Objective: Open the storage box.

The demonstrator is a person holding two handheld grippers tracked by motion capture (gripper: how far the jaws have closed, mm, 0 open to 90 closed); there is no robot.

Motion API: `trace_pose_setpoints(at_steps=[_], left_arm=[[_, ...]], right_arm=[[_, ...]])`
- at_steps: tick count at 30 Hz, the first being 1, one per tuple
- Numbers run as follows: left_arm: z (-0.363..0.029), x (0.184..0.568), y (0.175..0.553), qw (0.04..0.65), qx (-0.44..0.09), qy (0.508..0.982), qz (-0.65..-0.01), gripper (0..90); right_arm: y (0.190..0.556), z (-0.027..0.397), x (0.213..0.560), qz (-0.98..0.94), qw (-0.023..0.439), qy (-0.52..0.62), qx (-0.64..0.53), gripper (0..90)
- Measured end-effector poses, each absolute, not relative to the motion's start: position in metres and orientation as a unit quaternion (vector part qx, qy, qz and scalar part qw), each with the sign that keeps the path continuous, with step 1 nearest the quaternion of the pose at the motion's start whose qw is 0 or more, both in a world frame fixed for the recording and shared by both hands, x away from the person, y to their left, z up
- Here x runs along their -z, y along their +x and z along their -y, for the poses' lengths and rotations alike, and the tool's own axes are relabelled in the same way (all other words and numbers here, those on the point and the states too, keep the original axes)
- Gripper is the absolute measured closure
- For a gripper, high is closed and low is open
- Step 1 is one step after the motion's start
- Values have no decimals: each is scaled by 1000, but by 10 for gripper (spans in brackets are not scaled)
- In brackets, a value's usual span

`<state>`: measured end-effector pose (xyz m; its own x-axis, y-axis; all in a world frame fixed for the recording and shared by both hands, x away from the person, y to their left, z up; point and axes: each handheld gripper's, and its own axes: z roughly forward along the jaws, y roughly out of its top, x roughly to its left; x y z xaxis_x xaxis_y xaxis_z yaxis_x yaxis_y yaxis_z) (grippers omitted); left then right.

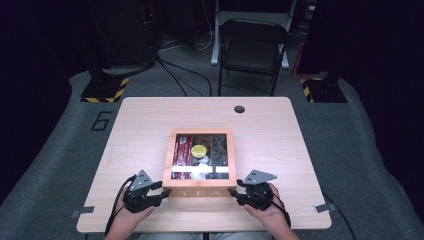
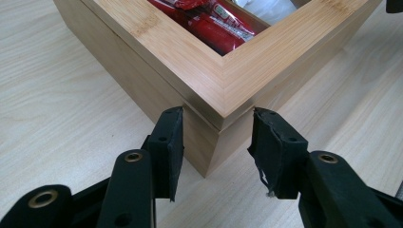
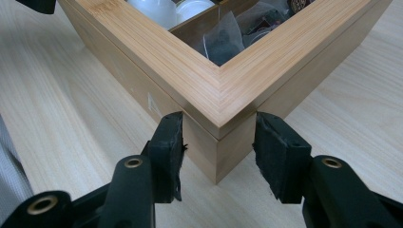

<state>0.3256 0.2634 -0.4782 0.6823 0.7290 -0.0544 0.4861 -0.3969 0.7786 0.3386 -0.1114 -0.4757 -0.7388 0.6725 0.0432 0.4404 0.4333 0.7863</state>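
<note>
A shallow wooden tea box (image 1: 199,131) with a clear lid lies in the middle of the table, "TEA" on its front wall. Through the lid I see red packets (image 2: 216,23), a yellow round item (image 1: 198,149), white cups (image 3: 164,9) and tea bags (image 3: 223,40). My left gripper (image 1: 164,192) is at the box's front left corner (image 2: 209,85), open, with a jaw on either side of that corner (image 2: 217,142). My right gripper (image 1: 234,194) is at the front right corner (image 3: 223,90), open, straddling it the same way (image 3: 218,142).
The light wooden table (image 1: 135,135) has a dark cable hole (image 1: 239,109) near its far edge and metal clips (image 1: 325,207) at the front corners. A black folding chair (image 1: 252,47) stands behind the table. Cables run over the grey floor.
</note>
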Motion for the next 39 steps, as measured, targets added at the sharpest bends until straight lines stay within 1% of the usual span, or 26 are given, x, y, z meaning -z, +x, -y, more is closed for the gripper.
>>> trace_pose_setpoints(at_steps=[6,14,18,20,23,27,33,39], left_arm=[[-263,477,325,406,-158,822,-367,554],[-264,474,323,412,-154,818,-371,580],[-262,473,321,408,-170,819,-367,582],[-262,472,321,412,-158,817,-372,584],[-263,471,322,415,-157,816,-370,587],[-263,470,322,426,-155,809,-375,593],[-261,463,324,435,-163,802,-376,588],[-260,456,326,439,-169,797,-379,560]], right_arm=[[338,112,474,-832,142,331,-422,537],[337,112,474,-830,143,334,-423,538],[337,112,473,-831,141,335,-420,538],[337,112,473,-828,142,337,-424,538],[337,112,472,-829,139,334,-426,547],[337,111,469,-825,148,336,-430,550],[337,111,463,-819,154,336,-438,549],[339,113,456,-811,149,341,-452,543]])
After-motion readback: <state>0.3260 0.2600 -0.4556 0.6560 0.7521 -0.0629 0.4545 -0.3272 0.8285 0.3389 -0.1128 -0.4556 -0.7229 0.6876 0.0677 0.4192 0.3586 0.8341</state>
